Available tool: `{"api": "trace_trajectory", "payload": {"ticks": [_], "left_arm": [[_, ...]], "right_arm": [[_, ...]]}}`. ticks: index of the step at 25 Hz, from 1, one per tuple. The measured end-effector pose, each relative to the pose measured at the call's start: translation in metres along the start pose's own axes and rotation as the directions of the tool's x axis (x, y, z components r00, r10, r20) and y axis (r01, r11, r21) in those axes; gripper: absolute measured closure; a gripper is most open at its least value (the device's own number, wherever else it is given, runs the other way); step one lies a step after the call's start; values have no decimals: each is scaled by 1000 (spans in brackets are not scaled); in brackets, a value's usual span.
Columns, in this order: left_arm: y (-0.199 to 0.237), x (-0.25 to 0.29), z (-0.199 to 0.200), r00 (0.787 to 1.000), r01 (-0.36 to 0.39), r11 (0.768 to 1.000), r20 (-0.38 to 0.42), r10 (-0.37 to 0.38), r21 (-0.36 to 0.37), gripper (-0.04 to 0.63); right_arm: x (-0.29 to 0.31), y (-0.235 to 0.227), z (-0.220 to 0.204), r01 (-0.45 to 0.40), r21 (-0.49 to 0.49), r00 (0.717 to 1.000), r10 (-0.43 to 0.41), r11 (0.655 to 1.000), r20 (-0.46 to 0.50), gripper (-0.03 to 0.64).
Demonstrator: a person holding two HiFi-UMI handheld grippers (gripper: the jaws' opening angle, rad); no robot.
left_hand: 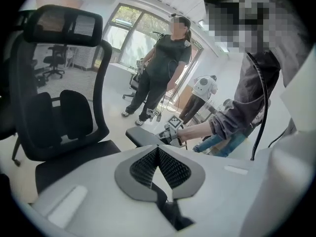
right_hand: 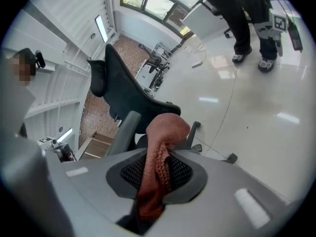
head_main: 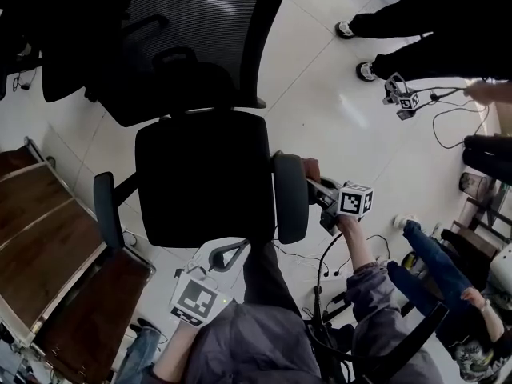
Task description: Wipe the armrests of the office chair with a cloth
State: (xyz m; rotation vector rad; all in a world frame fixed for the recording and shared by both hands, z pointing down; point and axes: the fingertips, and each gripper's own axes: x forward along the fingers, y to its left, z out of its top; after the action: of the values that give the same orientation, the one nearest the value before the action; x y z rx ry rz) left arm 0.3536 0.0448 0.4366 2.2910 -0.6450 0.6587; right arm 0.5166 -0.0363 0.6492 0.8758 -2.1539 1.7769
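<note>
My right tool (right_hand: 161, 154) clamps a rust-red knitted cloth (right_hand: 168, 127) beside the dark padded armrest (head_main: 290, 198) at frame centre; my left tool (left_hand: 158, 149) is closed, empty.

A glossy white tiled floor (head_main: 320, 126) spreads below, with brown wooden panels (head_main: 48, 238) along the left edge of the head view and a thin black cable (head_main: 438, 134) looping over the tiles at the right. A person in dark clothes (left_hand: 160, 73) stands in front of tall windows (left_hand: 131, 23), wearing dark shoes with pale soles (head_main: 346, 30) and holding low a small device with a square marker (head_main: 404, 99). Another person in blue jeans (head_main: 436, 266) sits low at the lower right of the head view.
</note>
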Motion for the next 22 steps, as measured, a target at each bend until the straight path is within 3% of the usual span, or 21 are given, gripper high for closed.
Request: {"api": "trace_trajectory", "payload": {"ticks": [5,9,14,22], "left_arm": [[-5,-4,-1,1000,-4,1000,11,4,2,580],[-5,-4,-10,1000,-9,1000,-2,9,-11,580],[-4,-3,-20,999,-15,999,-29,14,-36,580],[2,2,-31,998,-12,999,-64,8,-52,580]], "right_arm": [[-21,13,-4,-8,3,999,8,1000,32,546],[2,-17,-11,29,21,999,-29,999,14,546],[47,-68,-22,90,74,994,-84,993,-73,546],[92,-121,-29,242,32,953,-231,970,-196,546]]}}
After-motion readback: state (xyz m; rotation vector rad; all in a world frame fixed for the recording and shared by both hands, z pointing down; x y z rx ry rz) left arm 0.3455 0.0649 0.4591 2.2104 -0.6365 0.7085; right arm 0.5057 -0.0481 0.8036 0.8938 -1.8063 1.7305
